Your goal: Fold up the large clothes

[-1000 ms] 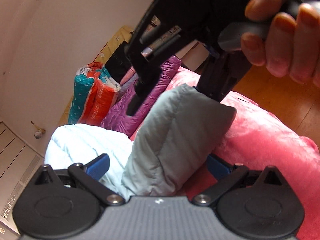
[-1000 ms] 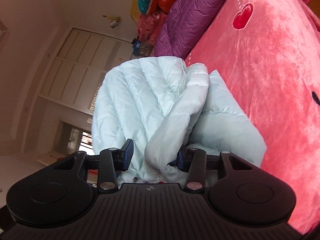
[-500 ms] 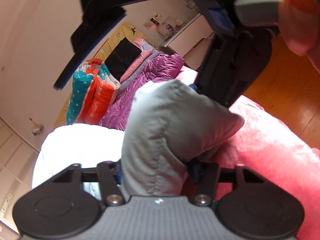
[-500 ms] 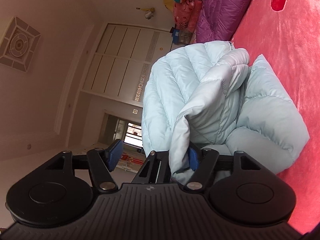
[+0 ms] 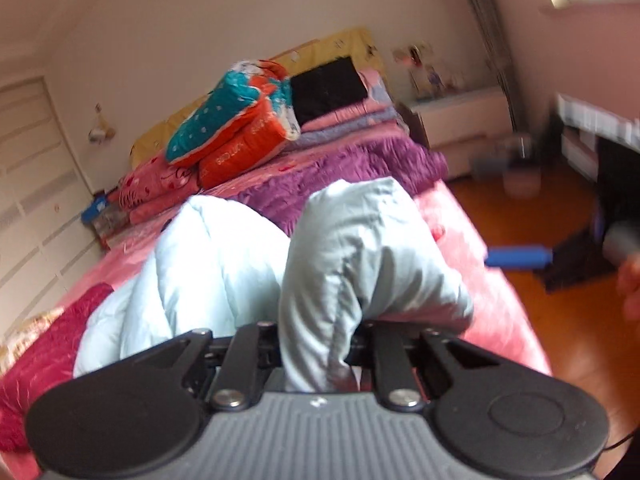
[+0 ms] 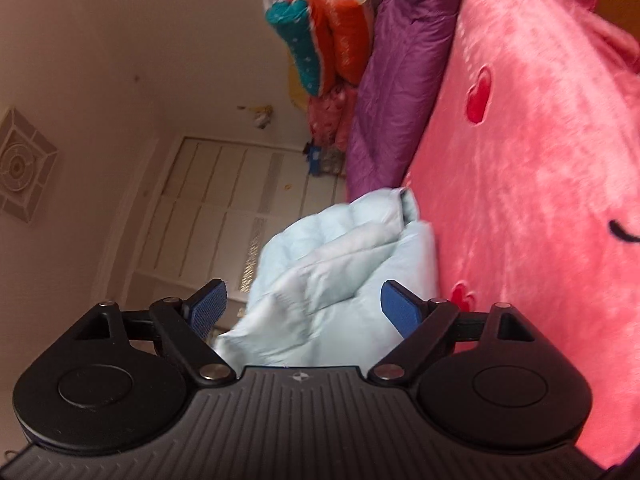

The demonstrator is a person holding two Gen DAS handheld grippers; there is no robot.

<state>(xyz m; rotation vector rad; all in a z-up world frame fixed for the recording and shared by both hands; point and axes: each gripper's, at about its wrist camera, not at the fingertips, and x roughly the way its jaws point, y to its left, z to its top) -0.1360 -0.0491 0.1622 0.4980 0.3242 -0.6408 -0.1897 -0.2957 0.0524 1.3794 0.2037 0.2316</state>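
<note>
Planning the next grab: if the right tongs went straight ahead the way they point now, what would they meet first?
Most likely the pale blue puffer jacket. It lies bunched straight ahead of the opening right tongs, with nothing pinched between the blue pads. How far ahead is unclear.

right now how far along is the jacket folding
Partly done: the pale blue jacket is bunched double on the pink blanket, not flat. In hand: the left gripper is closing on a fold of it; the right gripper is opening, pads clear. Left: final fold, smoothing.
</note>
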